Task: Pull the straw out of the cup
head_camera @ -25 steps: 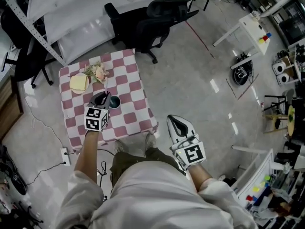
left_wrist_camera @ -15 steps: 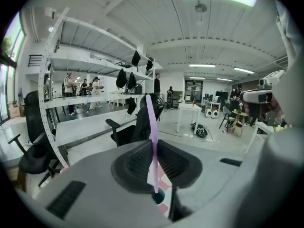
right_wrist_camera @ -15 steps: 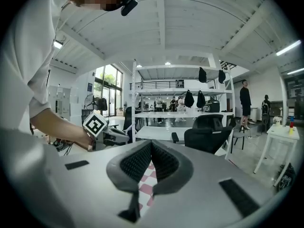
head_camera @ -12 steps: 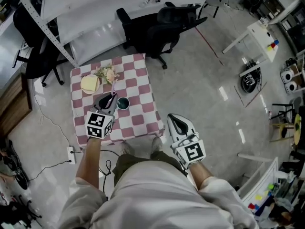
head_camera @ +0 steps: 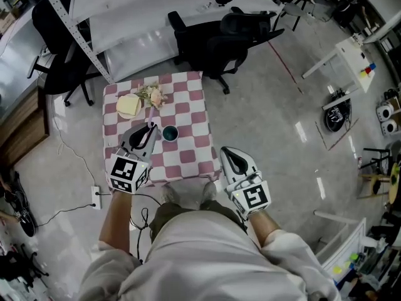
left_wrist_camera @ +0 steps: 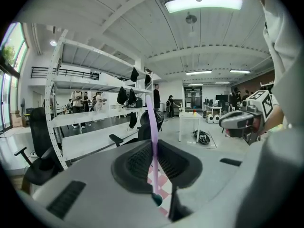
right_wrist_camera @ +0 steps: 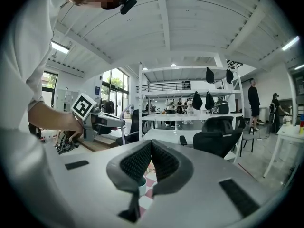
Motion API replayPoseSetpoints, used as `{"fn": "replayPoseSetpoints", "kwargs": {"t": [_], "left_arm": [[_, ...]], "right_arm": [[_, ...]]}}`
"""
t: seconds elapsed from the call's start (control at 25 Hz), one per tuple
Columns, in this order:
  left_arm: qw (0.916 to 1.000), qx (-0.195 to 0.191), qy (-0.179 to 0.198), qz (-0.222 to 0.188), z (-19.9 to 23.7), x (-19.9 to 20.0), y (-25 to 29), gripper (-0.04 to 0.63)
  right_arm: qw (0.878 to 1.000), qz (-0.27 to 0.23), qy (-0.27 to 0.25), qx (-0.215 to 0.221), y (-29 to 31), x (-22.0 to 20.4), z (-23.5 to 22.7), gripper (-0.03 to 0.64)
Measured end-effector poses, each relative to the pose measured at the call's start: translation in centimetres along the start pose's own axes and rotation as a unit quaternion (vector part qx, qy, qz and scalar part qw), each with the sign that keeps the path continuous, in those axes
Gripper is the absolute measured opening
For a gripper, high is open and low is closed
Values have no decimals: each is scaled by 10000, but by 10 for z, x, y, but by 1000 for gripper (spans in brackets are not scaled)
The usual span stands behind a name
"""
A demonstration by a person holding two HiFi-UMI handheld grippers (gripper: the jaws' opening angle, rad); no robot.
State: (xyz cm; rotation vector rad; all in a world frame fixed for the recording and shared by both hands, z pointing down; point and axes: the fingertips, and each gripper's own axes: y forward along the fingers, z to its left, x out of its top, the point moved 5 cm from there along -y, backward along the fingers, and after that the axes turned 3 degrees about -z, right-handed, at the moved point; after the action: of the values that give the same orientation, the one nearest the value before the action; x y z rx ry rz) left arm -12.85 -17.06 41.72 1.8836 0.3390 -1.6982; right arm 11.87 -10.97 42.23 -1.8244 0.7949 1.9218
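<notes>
A small dark teal cup (head_camera: 170,132) stands on the red-and-white checked table (head_camera: 188,115). My left gripper (head_camera: 149,129) hovers just left of the cup, raised above the table, and is shut on a pale purple straw (left_wrist_camera: 152,141). The straw stands nearly upright between the pads of the left gripper (left_wrist_camera: 154,151). Its lower end shows just over the cup (left_wrist_camera: 157,200) far below. My right gripper (head_camera: 227,157) is off the table's near right corner, shut on nothing. In its own view the right gripper (right_wrist_camera: 151,144) looks over the cup (right_wrist_camera: 142,185).
A yellowish bun (head_camera: 128,105) and a small bunch of flowers (head_camera: 154,96) lie at the table's far side. Black office chairs (head_camera: 216,33) and a white shelf rack (head_camera: 144,5) stand beyond it. A power strip with cable (head_camera: 96,196) lies on the floor at the left.
My left gripper has lifted, carrying the straw up and away from the cup. The right gripper has hardly shifted.
</notes>
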Motion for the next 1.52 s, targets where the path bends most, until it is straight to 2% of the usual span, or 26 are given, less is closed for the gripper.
{"fn": "replayPoseSetpoints", "kwargs": {"t": [0.52, 0.84, 1.52], "left_arm": [[9989, 181, 149, -394, -16, 37, -46, 34], [9973, 383, 46, -625, -14, 45, -77, 34], [9954, 452, -87, -845, -14, 52, -103, 34]], "right_arm": [[9997, -76, -121, 212, 4, 8, 3, 5], [9993, -98, -203, 296, 12, 12, 10, 5], [9988, -80, -266, 415, 23, 13, 23, 3]]}}
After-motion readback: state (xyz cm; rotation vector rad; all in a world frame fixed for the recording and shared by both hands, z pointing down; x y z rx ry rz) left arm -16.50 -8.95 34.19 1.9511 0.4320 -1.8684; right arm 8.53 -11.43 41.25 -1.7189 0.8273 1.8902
